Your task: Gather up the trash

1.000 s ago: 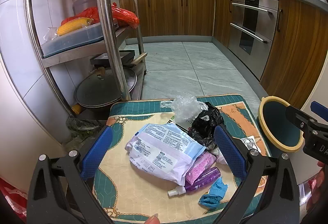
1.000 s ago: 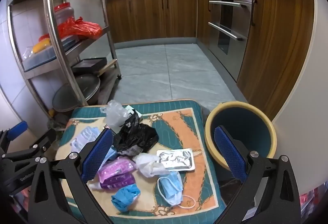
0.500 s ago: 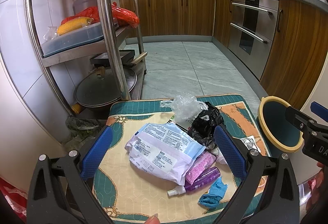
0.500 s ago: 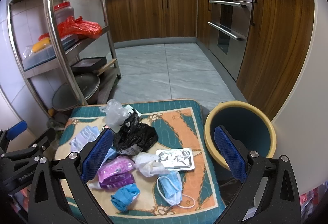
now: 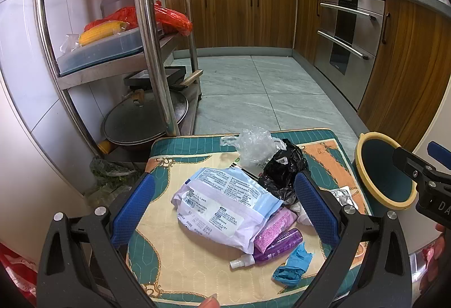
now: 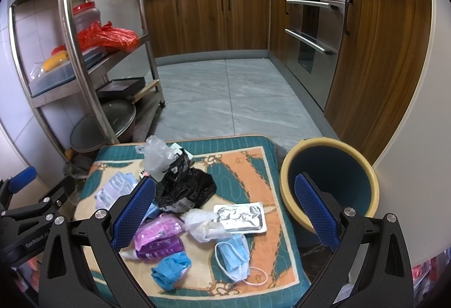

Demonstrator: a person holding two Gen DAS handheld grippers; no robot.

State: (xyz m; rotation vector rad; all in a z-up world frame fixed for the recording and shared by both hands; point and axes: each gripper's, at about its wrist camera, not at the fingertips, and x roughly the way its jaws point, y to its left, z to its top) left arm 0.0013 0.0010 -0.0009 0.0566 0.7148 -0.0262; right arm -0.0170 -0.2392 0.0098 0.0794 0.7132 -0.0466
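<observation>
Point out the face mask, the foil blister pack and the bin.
face mask [image 6: 231,256]: right wrist view, on its blue pleated middle.
foil blister pack [image 6: 240,217]: right wrist view, on its silver centre.
bin [image 6: 290,167]: right wrist view, on its yellow rim.

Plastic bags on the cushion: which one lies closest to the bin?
The crumpled white bag, touching the silver foil pack. The black bag lies farther back, and the clear bag sits at the cushion's far edge, farthest from the bin.

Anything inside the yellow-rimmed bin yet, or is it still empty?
The yellow-rimmed bin shows only bare teal inner wall; no trash visible. Its bottom is hidden behind the right gripper finger, so I cannot confirm it is empty. All litter sits on the cushion.
</observation>
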